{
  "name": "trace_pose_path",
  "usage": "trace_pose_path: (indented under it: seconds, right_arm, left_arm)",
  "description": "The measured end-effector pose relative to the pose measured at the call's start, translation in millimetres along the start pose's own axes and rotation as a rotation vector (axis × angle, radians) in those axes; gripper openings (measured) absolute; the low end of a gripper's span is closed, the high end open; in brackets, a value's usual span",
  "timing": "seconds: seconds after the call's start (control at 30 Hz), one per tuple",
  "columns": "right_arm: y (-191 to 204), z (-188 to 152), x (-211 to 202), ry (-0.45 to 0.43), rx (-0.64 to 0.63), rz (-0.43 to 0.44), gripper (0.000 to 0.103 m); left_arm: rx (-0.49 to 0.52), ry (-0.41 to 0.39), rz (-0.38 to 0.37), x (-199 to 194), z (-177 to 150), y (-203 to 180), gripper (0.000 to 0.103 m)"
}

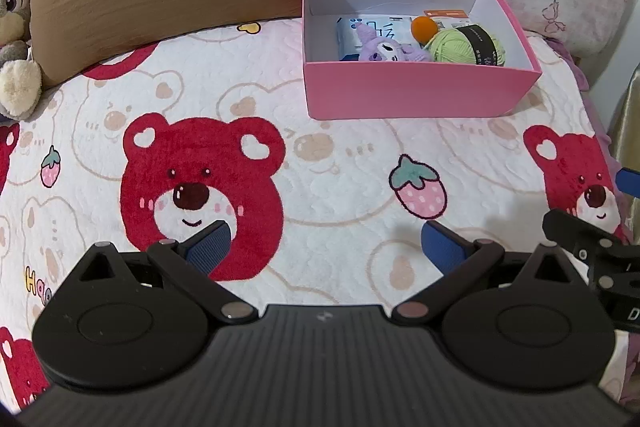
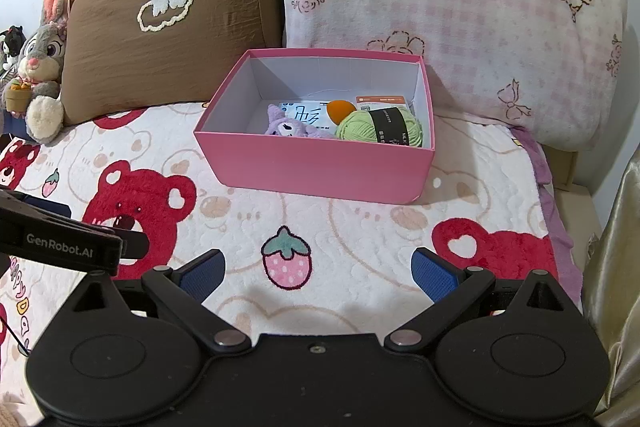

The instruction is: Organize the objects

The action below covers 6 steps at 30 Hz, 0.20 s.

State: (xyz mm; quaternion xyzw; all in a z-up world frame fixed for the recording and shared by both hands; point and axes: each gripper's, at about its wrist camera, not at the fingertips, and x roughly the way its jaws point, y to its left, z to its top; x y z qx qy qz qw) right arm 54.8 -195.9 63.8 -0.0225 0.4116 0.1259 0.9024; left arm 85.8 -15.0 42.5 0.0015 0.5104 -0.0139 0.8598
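- Hovering both grippers, left gripper [image 1: 324, 243] and right gripper [image 2: 318, 271], jaws spread, empty.
- Pink box [image 2: 320, 163] holds yarn [image 2: 378, 127], plush [image 2: 288, 127]; gathered, seemingly finished.

matt pink cardboard box [image 2: 320, 167], fuzzy green yarn [image 2: 378, 127] inside; plush quilted blanket [image 1: 340, 167] (soft, textured); ribbed blue gripper pads [image 2: 434, 277], matt black plastic.

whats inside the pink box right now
Inside the pink box: a green yarn ball, a purple plush toy, an orange ball, a white-blue packet and an orange-topped packet. The near wall hides the floor closest to the cameras.
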Motion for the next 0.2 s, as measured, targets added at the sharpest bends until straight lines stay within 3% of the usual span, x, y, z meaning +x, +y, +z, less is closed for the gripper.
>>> trace_pose_path:
  seconds: [0.2]
  right_arm:
    - [0.0,-0.1,0.5,0.001,0.002,-0.002,0.101]
  left_arm:
    - [0.012,0.009,-0.006,-1.2,0.0,-1.9,0.103]
